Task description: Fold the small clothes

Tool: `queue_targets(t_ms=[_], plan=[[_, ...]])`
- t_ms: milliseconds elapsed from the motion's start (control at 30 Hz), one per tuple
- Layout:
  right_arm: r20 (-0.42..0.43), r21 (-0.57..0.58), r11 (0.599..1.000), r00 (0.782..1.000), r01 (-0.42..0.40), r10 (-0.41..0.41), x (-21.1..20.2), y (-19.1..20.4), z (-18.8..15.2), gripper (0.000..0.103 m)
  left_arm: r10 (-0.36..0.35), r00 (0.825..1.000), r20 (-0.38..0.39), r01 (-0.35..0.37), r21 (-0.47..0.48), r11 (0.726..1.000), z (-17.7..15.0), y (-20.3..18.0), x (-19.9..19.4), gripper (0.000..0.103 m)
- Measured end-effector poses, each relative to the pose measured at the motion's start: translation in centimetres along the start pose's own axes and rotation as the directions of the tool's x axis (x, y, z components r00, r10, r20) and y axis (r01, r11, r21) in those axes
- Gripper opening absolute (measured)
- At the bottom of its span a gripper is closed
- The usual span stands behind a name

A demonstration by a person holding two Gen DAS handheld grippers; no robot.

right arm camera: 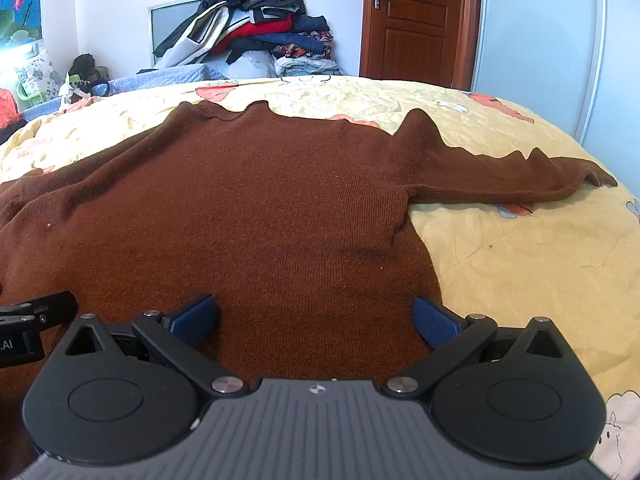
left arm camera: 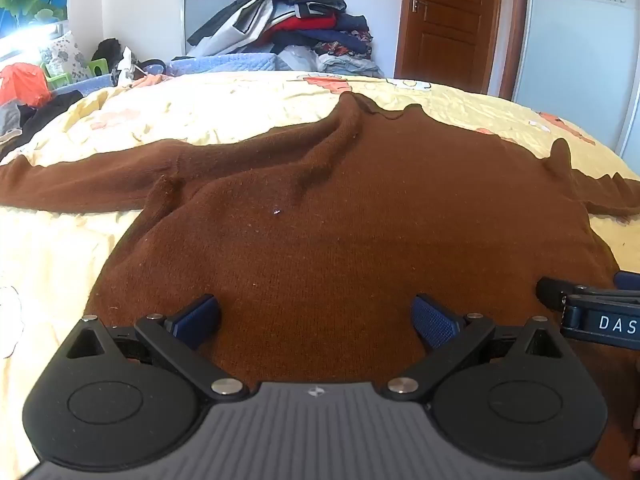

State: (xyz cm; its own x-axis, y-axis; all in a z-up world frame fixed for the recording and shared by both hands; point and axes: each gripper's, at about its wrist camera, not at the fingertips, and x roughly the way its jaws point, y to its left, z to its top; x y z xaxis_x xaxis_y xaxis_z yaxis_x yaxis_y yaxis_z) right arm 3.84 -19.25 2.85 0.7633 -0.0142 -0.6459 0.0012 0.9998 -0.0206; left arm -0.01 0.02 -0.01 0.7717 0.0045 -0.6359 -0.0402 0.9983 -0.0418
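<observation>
From the left wrist, the left gripper [left arm camera: 316, 320] hangs over the near hem area of a brown sweater [left arm camera: 320, 208], its blue pads [left arm camera: 198, 318] spread wide with nothing pinched between them. The sweater lies directly ahead of it, spread on the bed [left arm camera: 120, 108], body flat, one sleeve [left arm camera: 80, 178] stretched far off to the gripper's left. A ridge of bunched knit [left arm camera: 336, 140] runs from the collar down toward the left shoulder. That laid-out pose looks like the set-up for folding: sleeves out so each can be turned inward. The right gripper [left arm camera: 592, 312] pokes in just beside, to the right, at the same hem.

From the right wrist, the right gripper [right arm camera: 316, 320] is likewise held wide apart and empty, above the sweater's [right arm camera: 260, 208] near right part. The other sleeve [right arm camera: 520, 184] reaches out ahead and to its right across the bed [right arm camera: 520, 272]. The two tools side by side suggest a two-handed grab at the hem or sides.

As for containers, none holds anything of the task; beyond the bed a loose heap of clothes [right arm camera: 256, 20] sits stacked against the wall, far ahead.
</observation>
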Motion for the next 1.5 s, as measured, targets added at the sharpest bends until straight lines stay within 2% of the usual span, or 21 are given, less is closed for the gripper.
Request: queue_targets(t_ms=[100, 633, 1500], plan=[[-0.001, 0.001, 1.0, 1.0, -0.001, 0.001, 0.0, -0.01, 0.0, 0.103, 0.02, 1.0, -0.008, -0.019, 0.022, 1.0, -0.01, -0.17, 0.06, 0.103], [0.001, 0.002, 1.0, 1.0, -0.001, 0.001, -0.04, -0.01, -0.07, 0.103, 0.039, 0.999, 0.0, -0.039, 0.018, 0.999, -0.08, -0.5, 0.09, 0.103], [0.005, 0.0, 1.0, 1.0, 0.0, 0.0, 0.0, -0.02, -0.08, 0.103, 0.039, 0.999, 0.002, -0.039, 0.017, 0.999, -0.15, -0.54, 0.16, 0.103]])
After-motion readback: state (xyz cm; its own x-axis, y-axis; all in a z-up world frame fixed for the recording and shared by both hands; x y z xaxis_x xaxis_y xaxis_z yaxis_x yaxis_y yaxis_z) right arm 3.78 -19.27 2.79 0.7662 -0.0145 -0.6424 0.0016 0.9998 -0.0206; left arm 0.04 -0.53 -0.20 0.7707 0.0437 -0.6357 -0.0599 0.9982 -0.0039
